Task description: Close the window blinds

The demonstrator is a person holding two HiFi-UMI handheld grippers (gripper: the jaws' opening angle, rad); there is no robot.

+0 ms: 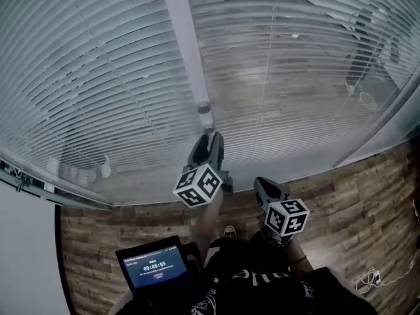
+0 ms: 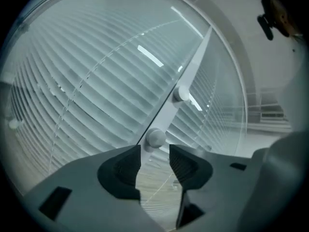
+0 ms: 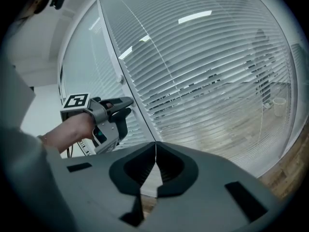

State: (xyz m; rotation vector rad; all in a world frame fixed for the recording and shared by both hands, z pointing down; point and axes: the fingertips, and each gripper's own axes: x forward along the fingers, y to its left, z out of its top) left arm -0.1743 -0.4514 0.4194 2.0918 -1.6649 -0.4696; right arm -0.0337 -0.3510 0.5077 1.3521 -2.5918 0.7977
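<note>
Blinds [image 1: 98,77]: two wide panels hang over the window ahead of the person and fill most of the head view, one on each side of the post.
Blinds, direction: each panel hangs straight down. The slats' long axis runs level from side to side. Gaps show between the slats, so they look not fully shut.
Blinds, handling: the slats are probably thin, light and easily bent or creased, so they are a poor place to grip. The thin cords [image 1: 266,77] running down across them look slack and delicate.
Post [image 1: 184,38]: a pale, stiff upright between the two panels.
Laptop [image 1: 156,266]: sits low by the person's knees, well away from the window.
Left gripper [image 2: 154,151]: held level at the post with its jaws apart. Nothing is between the pads, and the nearer knob is just beyond the tips.
Right gripper [image 3: 155,146]: lower and to the side, with its jaws together and empty.
Knobs [image 2: 155,137]: two small round ones stick out of the post towards the person.
Where to hold: the nearer knob is likely the best spot. It looks hard and smooth, so it may slip unless gripped squarely.
</note>
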